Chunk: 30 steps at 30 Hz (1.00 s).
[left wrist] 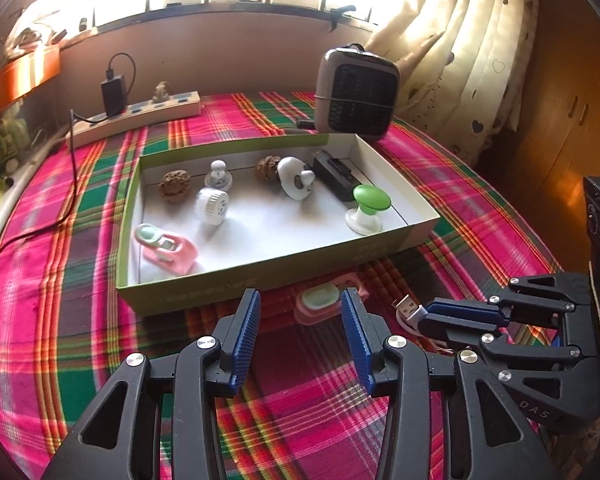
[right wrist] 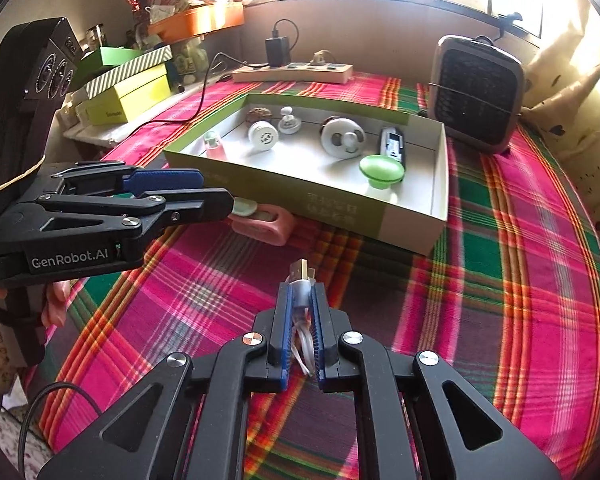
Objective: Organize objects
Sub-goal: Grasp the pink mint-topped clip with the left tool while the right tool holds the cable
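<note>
Below box front wall (left wrist: 236, 280), left gripper (left wrist: 300, 308) fingers apart, right gripper (right wrist: 300, 300) pinching USB cable (right wrist: 301, 280).

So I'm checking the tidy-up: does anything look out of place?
Yes. One pink clip lies on the cloth just outside the box, while its twin is already inside. The left gripper is open before it. The right gripper holds a USB cable.

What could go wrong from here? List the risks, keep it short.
1. The right tongs pinch the USB cable near its plug; the loose loops behind could slip or snag.
2. The left tongs, open around the pink device lying against the box wall, may shove the box when closing.
</note>
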{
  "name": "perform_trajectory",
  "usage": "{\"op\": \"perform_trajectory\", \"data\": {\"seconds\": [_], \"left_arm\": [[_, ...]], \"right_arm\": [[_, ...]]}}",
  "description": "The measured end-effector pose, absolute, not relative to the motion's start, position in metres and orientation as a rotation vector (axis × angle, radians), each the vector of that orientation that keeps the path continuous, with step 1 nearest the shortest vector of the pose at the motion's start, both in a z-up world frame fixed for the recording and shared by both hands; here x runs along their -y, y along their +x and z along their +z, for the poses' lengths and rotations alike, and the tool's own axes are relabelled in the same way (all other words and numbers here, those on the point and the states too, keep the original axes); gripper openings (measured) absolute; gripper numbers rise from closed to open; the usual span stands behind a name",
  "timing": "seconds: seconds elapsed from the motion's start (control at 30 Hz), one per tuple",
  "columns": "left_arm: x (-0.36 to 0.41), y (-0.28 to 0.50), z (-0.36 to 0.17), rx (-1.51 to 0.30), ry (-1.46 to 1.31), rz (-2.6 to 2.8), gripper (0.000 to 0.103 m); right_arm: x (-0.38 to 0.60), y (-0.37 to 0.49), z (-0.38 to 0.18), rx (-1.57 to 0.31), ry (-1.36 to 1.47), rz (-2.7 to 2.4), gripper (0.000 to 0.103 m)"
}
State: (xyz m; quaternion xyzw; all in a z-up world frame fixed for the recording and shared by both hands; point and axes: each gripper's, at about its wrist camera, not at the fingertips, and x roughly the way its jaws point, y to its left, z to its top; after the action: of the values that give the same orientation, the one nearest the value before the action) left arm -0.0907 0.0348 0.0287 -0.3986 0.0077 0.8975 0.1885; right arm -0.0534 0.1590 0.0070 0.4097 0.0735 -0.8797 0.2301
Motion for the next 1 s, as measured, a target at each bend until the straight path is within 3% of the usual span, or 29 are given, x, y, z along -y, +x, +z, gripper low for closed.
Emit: {"op": "perform_trajectory", "data": {"seconds": [1.0], "left_arm": [[-0.068,-0.084,0.025,-0.183,-1.116,2.396,0.041]], "right_arm": [[-0.191,-0.06,0.011,-0.105,1.15,-2.478,0.011]]}}
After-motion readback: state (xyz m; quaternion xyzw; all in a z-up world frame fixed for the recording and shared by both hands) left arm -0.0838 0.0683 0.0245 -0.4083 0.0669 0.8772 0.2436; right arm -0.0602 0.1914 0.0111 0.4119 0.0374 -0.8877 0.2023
